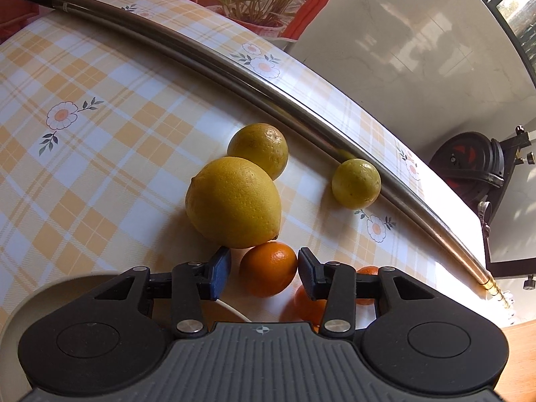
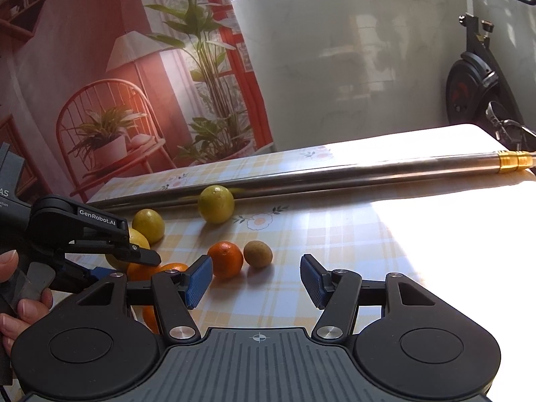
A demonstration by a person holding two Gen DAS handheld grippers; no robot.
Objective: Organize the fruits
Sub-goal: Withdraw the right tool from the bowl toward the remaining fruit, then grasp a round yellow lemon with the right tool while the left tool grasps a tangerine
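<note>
My left hand-held gripper [image 1: 264,272] has its blue ribbed pads set either side of a small orange [image 1: 268,268], the right pad touching its skin and the left pad a sliver off, so the jaws sit parted around it rather than clamped; the fruit is round, glossy and finely pitted, resting on the desk [image 1: 100,154] just in front of me, with more orange fruit [image 1: 306,305] partly hidden under the gripper body beside a white curved rim [image 1: 234,308]; just beyond, a large lemon [image 1: 233,201] with dimpled yellow peel sits touching a second lemon [image 1: 259,149] behind it, and a smaller yellow-green citrus [image 1: 356,183] lies off to the right against a long brushed-metal tube [image 1: 207,63] that runs across the desk; my right hand-held gripper [image 2: 256,278] hangs wide open over bare cloth, holding nothing; ahead of its left pad a mandarin [image 2: 226,259] stands just beside a brown, matte, egg-shaped kiwi [image 2: 258,254], the two nearly touching; the cloth is a smooth plaid of pale orange and white with printed daisies, washed out by sun on the right; in the right view my fingers [image 2: 23,308] wrap the left gripper's handle at the edge; behind the desk hang a printed backdrop [image 2: 134,67] of plants and a red chair, and a black exercise bike [image 2: 475,83] stands by the pale wall.
</note>
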